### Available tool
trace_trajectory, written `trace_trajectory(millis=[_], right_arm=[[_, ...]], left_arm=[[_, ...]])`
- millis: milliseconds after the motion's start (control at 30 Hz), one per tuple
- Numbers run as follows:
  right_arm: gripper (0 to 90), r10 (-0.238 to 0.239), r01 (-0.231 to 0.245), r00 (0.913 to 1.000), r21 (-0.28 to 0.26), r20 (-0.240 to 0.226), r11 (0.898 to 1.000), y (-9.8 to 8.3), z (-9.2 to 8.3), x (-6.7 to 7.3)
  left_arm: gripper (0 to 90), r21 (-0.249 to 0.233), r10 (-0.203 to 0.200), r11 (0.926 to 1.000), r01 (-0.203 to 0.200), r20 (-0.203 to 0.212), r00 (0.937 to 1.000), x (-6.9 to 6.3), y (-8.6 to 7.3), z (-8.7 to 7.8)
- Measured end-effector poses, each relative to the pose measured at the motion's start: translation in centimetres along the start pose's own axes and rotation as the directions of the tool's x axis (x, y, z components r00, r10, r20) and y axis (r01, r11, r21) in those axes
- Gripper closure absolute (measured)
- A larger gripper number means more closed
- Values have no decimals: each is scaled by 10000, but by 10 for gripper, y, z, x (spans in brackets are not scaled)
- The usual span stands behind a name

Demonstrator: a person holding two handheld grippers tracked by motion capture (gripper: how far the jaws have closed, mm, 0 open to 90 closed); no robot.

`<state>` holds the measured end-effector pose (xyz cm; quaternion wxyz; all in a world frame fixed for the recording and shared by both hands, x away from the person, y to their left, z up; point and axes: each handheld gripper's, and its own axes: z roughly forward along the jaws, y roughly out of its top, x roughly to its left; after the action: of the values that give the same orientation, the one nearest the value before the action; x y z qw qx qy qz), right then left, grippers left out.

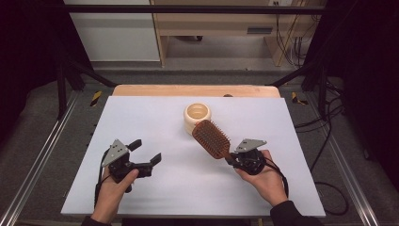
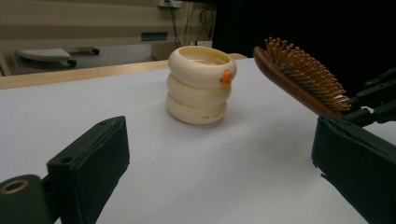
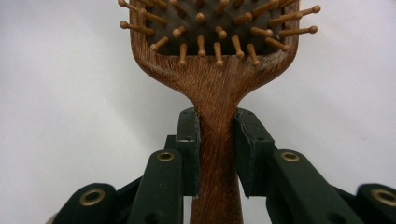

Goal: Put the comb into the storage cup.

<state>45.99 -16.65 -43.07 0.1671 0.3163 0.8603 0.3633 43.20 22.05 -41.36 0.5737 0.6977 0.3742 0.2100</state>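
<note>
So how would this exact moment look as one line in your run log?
right hand-held gripper: shut on hairbrush handle | left hand-held gripper: open, empty | cream ringed holder: upright beside brush head

Black grippers with brass-ringed screw holes, grey three-cornered top plates, black cables, dark sleeves.

hairbrush [image 1: 211, 138] | brown wood, bristles up | tilted, raised beside cream holder [image 1: 197, 116]
</note>
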Motion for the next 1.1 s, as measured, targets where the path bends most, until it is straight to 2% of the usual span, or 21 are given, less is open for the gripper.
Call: trace_trajectory(millis=[233, 333, 467, 567, 633, 700, 800, 900, 1000, 1100], right_arm=[[730, 211, -209, 9998, -868, 22, 9960, 1, -1, 2], [730, 405, -407, 9992, -1384, -48, 9895, 3, -2, 2], [730, 361, -371, 9993, -1880, -90, 9815, 6, 1, 3], [730, 283, -274, 9996, -2215, 9, 9748, 10, 0, 4], [730, 382, -374, 9993, -2519, -15, 9670, 11, -1, 5], [730, 397, -389, 9992, -2786, -30, 9596, 12, -1, 6], [730, 243, -264, 9996, -3015, -109, 9531, 13, 0, 11], [730, 128, -150, 9999, -3166, -93, 9484, 14, 1, 16], [730, 65, -85, 10000, -3271, -72, 9449, 17, 3, 21], [730, 19, -42, 10000, -3286, -72, 9445, 19, 4, 24]], left_arm=[[43, -128, -184, 9997, 194, 706, 9973, -20, 18, 20], [43, -150, -338, 9993, 354, 973, 9947, -27, 25, 27], [43, -227, -548, 9981, 582, 1264, 9905, -35, 34, 37], [43, -275, -959, 9945, 1014, 1570, 9829, -41, 39, 45], [44, -338, -1265, 9903, 1346, 1790, 9757, -45, 42, 51], [45, -369, -1383, 9883, 1478, 1886, 9723, -48, 45, 55], [49, -513, -1359, 9876, 1486, 1968, 9710, -54, 51, 60], [49, -627, -1345, 9869, 1489, 1923, 9721, -57, 56, 63], [50, -620, -1483, 9846, 1637, 2016, 9682, -59, 59, 67], [53, -515, -1457, 9861, 1582, 1918, 9706, -59, 61, 71]])
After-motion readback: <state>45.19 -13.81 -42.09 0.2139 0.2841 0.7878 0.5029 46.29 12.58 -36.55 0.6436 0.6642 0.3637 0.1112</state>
